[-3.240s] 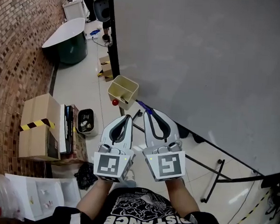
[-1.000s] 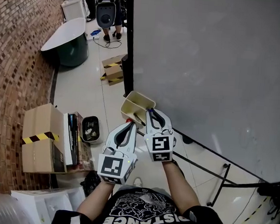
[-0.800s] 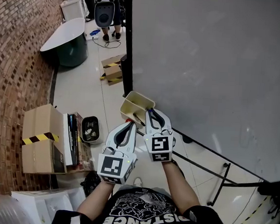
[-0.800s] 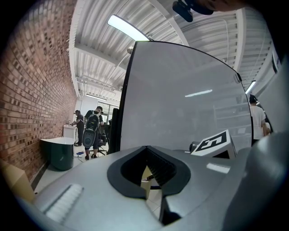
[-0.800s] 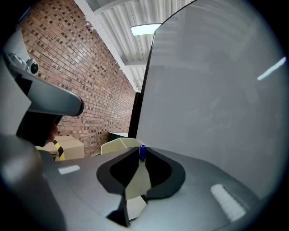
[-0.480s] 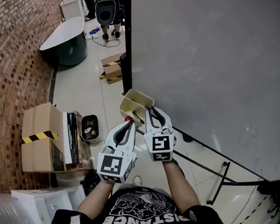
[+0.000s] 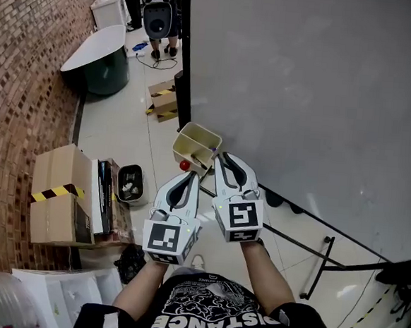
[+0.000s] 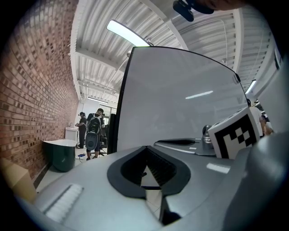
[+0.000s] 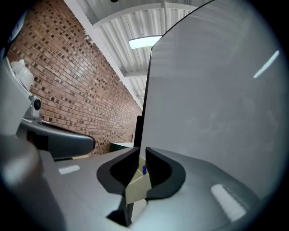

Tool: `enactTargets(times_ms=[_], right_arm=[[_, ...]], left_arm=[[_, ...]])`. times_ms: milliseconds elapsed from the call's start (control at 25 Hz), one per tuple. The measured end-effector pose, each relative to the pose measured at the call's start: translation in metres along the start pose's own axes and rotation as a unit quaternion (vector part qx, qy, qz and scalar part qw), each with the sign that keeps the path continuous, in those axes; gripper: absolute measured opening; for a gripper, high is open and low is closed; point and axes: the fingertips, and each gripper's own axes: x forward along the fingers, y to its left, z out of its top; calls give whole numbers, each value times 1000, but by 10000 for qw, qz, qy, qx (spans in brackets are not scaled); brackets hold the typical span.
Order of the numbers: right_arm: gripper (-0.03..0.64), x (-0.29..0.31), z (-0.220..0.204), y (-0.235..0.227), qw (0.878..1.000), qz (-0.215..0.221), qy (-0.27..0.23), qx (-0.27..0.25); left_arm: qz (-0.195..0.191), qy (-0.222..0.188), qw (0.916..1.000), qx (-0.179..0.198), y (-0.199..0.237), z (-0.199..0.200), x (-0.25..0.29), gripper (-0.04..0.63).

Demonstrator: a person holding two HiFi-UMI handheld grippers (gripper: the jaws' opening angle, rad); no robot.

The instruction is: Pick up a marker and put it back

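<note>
While the marker point(image 9: 144, 170) stands in the bin point(image 7: 191, 143), just beyond the right gripper point(image 7: 224, 158), whose jaws are slightly apart and empty, and the left gripper point(image 7: 190, 175) has its jaws together on nothing, I judge the return done or the pick-up not begun.

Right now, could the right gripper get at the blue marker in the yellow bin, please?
Probably yes: the right gripper sits at the edge of the yellow bin, its jaws slightly apart and lined up on the blue marker, with nothing in between.
</note>
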Motion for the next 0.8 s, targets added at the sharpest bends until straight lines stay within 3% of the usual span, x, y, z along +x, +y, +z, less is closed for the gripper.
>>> enactTargets(times_ms=[320,400,800], right_arm=[[34,-59,29,15,9993,188,-311,9],[5,-73,33,18,9991,213,-371,-18],[0,-138,34,33,9982,432,-412,66]], left_arm=[[61,-182,9998,75,-30,4,-22,6],[61,-165,9998,45,-39,7,-29,6],[100,-232,9995,174,-82,6,-67,6]])
